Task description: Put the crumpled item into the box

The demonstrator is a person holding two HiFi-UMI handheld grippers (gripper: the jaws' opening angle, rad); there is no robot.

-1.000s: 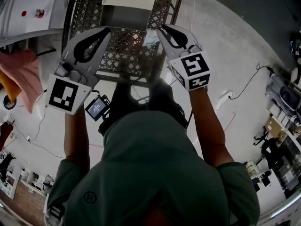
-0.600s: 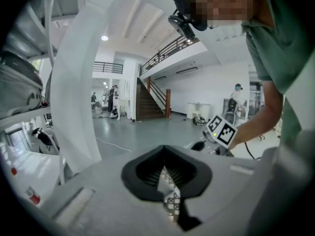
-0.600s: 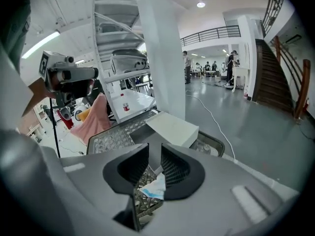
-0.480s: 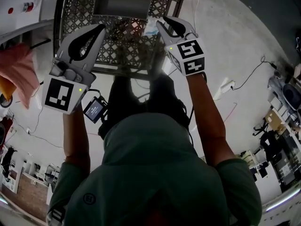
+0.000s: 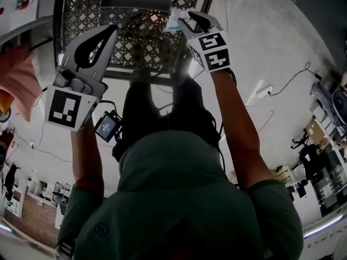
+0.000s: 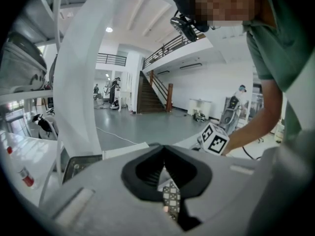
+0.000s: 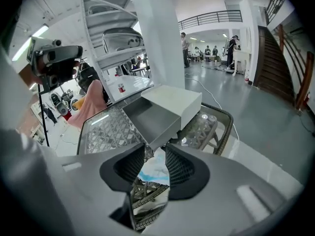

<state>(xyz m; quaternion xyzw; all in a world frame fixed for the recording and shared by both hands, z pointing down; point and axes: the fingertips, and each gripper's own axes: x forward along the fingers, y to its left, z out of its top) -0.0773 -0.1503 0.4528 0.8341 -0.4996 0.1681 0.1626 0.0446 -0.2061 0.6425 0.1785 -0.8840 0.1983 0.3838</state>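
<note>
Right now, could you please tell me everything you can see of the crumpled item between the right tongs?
The crumpled item is a small wrinkled wad, white with light blue patches, like thin paper or film. It sits in the gap of the right tongs, whose jaws are opening; whether the pads touch it is unclear. It is just short of the near edge of the open grey box, above the lattice table top.

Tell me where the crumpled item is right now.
In the right gripper view, the crumpled item sits between the right gripper's opening jaws, just in front of the box on the wicker table.
</note>
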